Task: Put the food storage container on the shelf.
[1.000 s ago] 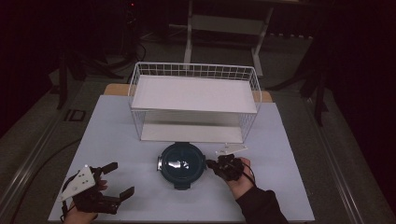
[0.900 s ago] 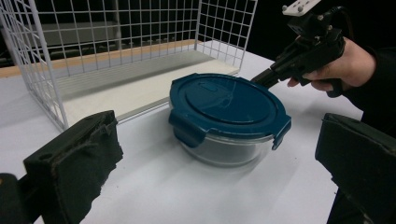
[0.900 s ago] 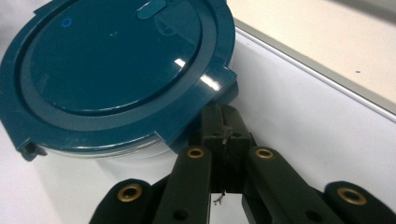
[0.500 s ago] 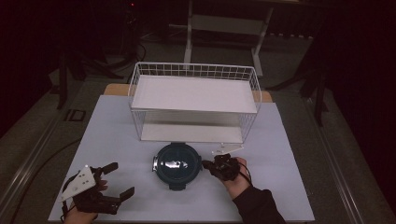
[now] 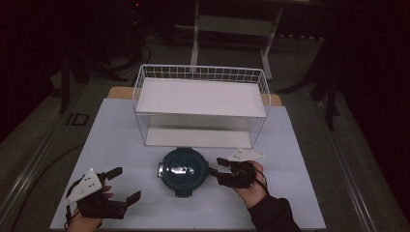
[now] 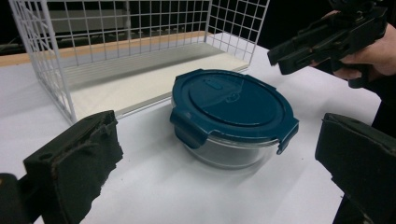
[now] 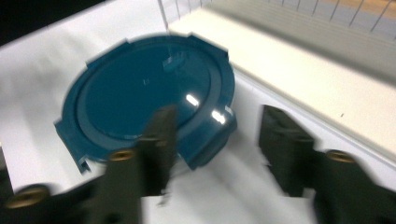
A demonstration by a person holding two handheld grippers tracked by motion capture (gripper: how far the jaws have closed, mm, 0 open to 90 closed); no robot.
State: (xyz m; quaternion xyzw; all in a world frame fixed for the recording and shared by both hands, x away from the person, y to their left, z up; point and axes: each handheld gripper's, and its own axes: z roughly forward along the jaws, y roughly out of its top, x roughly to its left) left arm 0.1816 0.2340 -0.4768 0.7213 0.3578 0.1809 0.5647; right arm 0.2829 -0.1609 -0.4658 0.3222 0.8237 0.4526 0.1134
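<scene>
A round glass container with a dark teal clip-on lid (image 5: pixel 183 171) (image 6: pixel 233 107) (image 7: pixel 149 93) stands on the white table, just in front of the wire rack. My right gripper (image 5: pixel 215 169) (image 7: pixel 219 126) (image 6: pixel 289 53) is at the container's right side. Its jaws have just been opening and now stand apart on either side of one lid clip, without pressing on it. My left gripper (image 5: pixel 128 183) (image 6: pixel 217 158) rests near the front left of the table. It points at the container from a short way off, open with nothing between its jaws.
A white wire rack (image 5: pixel 200 72) (image 6: pixel 46 70) (image 7: pixel 327 14) with a white upper shelf and a white base board stands at the middle back of the table (image 5: pixel 121 130). Bare tabletop lies on both sides of the container. Dark floor surrounds the table.
The right gripper's jaws, shut in the earlier frames, now stand apart beside the lid. The container and right hand shifted slightly left. The left gripper has kept still.
</scene>
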